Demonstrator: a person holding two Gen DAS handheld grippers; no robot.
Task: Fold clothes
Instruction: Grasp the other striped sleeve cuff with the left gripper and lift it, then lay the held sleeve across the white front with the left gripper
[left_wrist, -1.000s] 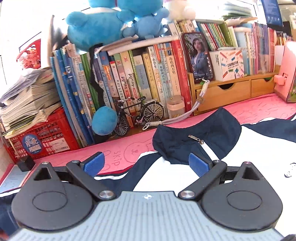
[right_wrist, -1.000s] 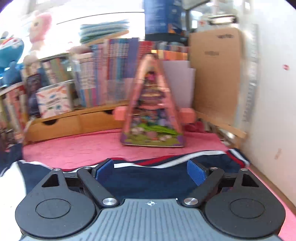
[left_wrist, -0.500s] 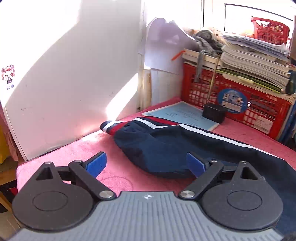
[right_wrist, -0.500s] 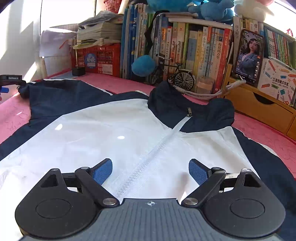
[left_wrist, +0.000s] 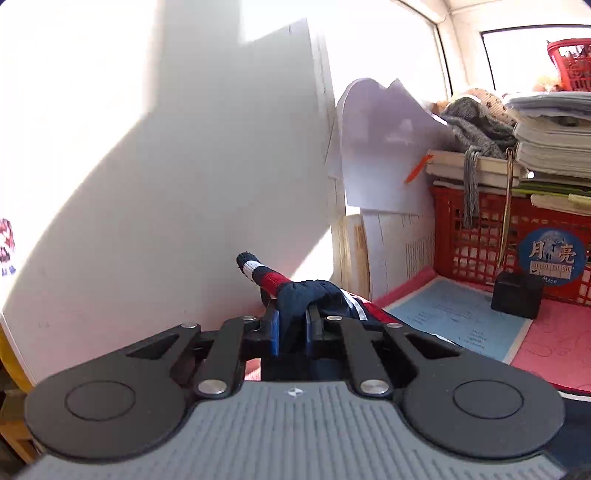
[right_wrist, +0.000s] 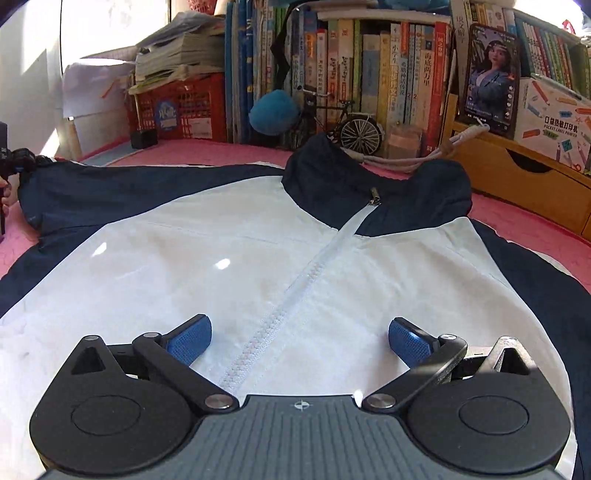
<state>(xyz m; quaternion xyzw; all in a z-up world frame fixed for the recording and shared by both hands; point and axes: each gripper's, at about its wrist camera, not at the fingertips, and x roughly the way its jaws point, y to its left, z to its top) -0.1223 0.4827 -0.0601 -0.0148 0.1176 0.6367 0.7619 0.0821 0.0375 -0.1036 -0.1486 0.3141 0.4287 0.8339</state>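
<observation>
A navy and white zip jacket lies face up on the pink mat, collar toward the books. My left gripper is shut on the jacket's left sleeve near its striped cuff, held up beside the white wall panel. It shows at the far left edge of the right wrist view. My right gripper is open and empty, low over the white front, straddling the zipper.
A white wall panel stands close on the left. A red crate with paper stacks, a small black box and a blue sheet sit at the mat's corner. Books, a toy bicycle and wooden drawers line the back.
My left gripper swung left to the sleeve end, then closed on it and lifted it. My right gripper swung from the right sleeve to over the jacket's front and stayed open.
</observation>
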